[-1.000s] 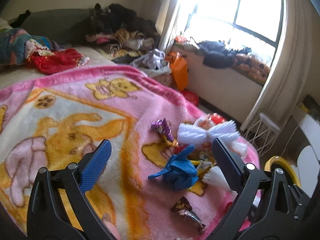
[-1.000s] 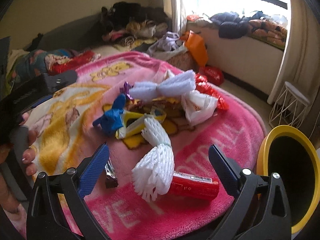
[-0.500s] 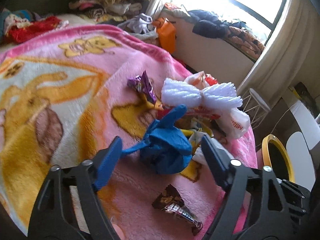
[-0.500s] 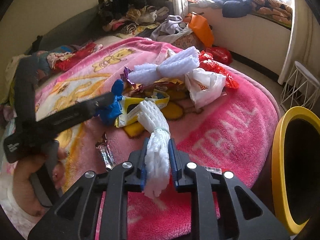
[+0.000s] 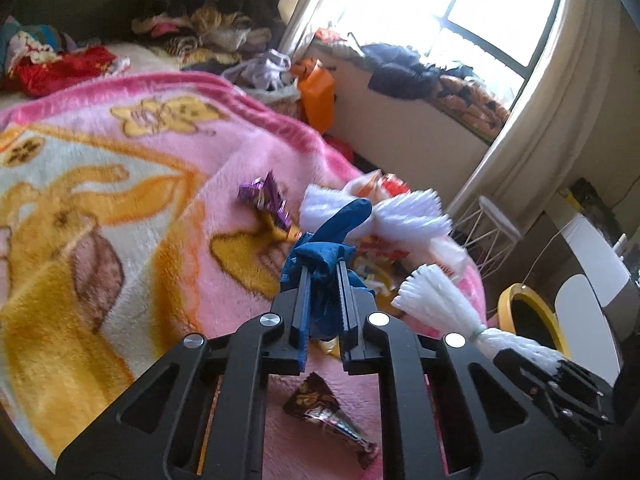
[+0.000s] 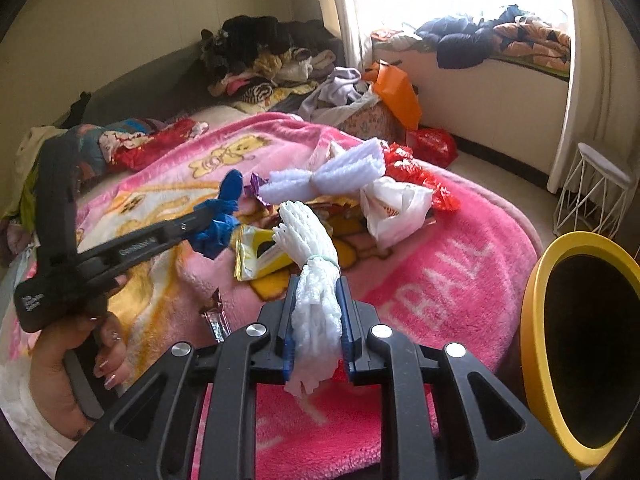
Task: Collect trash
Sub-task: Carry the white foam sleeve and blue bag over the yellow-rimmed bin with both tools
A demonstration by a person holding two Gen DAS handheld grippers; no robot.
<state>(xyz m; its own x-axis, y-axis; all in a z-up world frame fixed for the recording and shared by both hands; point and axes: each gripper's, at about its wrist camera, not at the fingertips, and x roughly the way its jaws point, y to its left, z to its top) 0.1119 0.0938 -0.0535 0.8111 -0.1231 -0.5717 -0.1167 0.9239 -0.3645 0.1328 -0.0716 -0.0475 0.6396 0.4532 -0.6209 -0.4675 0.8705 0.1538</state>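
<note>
Fingers (image 5: 306, 312) of the left gripper (image 5: 324, 280) pinch blue rag (image 5: 320, 264); right gripper (image 6: 316, 312) clamps white foam net (image 6: 314, 280).

Right tool (image 6: 316, 320): closed on the white foam net (image 6: 312, 264), which stands up between its fingers.
Left tool (image 6: 212, 216): seen up and to the left, clamped on a blue glove (image 6: 218, 224).
Bed blanket (image 6: 440, 272): pink, spread beneath both tools.
Trash heap: a yellow packet (image 6: 260, 252), white plastic bag (image 6: 394, 208) and red wrapper (image 6: 420, 180) lie just ahead.
Yellow bin (image 6: 532, 304): stands to the right, its opening dark.
</note>
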